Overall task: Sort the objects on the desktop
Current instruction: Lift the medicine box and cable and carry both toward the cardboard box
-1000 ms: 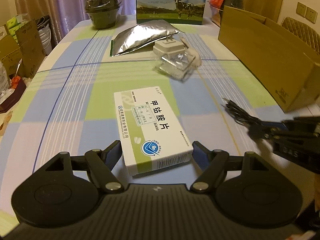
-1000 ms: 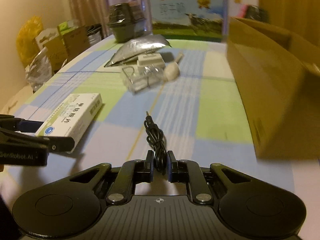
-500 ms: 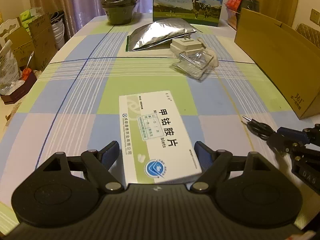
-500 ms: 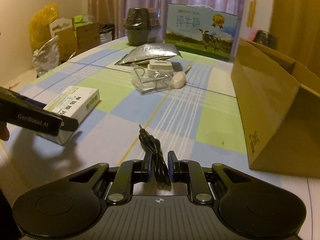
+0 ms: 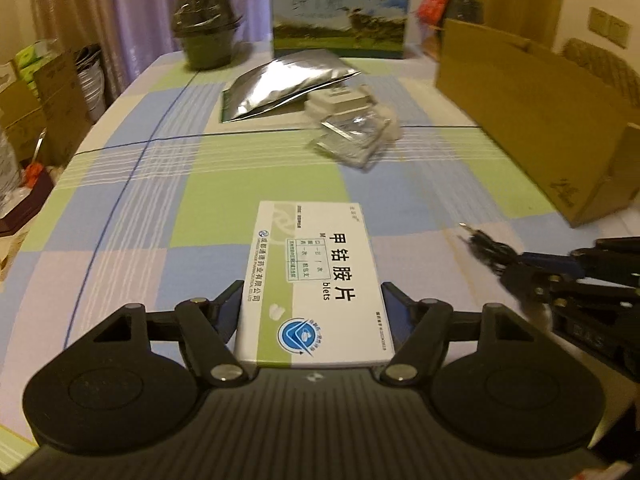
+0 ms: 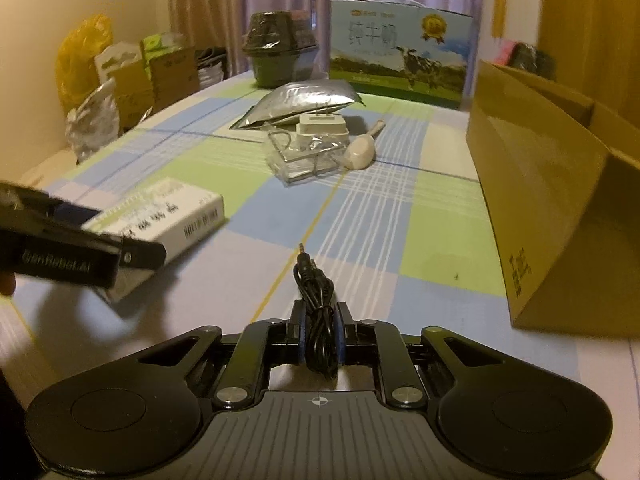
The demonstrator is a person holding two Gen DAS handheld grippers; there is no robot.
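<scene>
Two grippers loaded: left gripper clamps medicine box, long axis toward 12 o'clock; right gripper pinches coiled cable; cardboard box at 2 o'clock, nearer right.

White-green medicine box – flat, long axis pointing away, lifted above checked tablecloth, pinched at its near end. Black audio cable – bundled loops, plug tip forward, clamped between blue pads.
</scene>
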